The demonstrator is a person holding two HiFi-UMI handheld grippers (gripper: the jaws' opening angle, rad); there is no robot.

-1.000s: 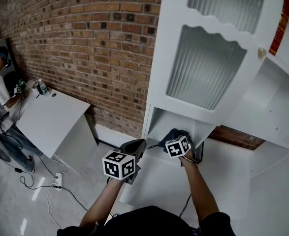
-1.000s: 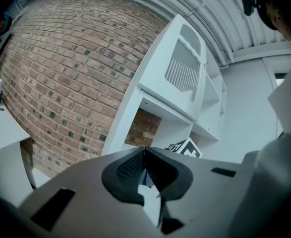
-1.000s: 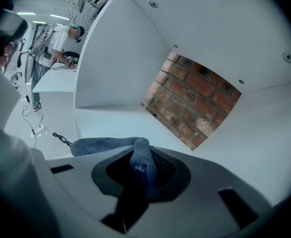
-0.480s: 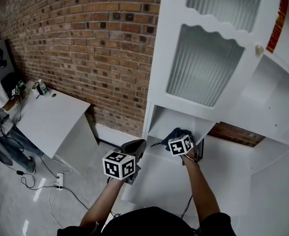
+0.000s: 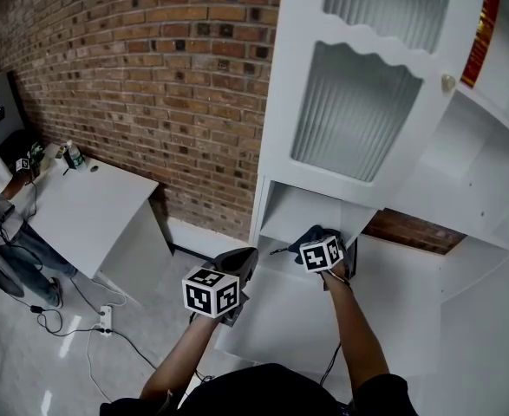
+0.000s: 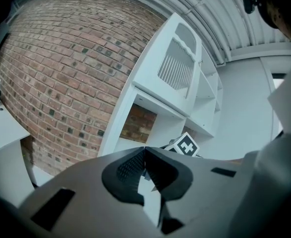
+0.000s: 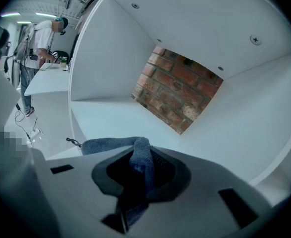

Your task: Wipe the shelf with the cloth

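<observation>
The right gripper (image 5: 313,243) is clamped on a blue-grey cloth (image 7: 141,158). One fold stands up between its jaws, and the rest of the fabric spills forward onto the shelf (image 7: 116,119). Pinching the cloth by a fold, rather than bunching it up whole, leaves a loose pad of fabric lying flat on the board, and that pad does the wiping. In the head view the gripper reaches into the lowest open compartment of the white cabinet (image 5: 276,159), just under the ribbed glass door (image 5: 358,102). It sits toward the right side wall of that compartment. The arm is stretched out and angled down, which probably presses the cloth onto the surface instead of letting it skim over.

The left gripper (image 5: 237,263) has its jaws together with nothing between them. It hangs outside the cabinet, lower and to the left of the shelf's front edge, apart from the cloth. It seems to be parked there to leave the narrow opening free for the working arm.

The compartment has no back panel, so the brick wall (image 7: 177,95) shows through behind it. The left part of the shelf lies bare, so a sweep that way looks like the likely next move.
</observation>
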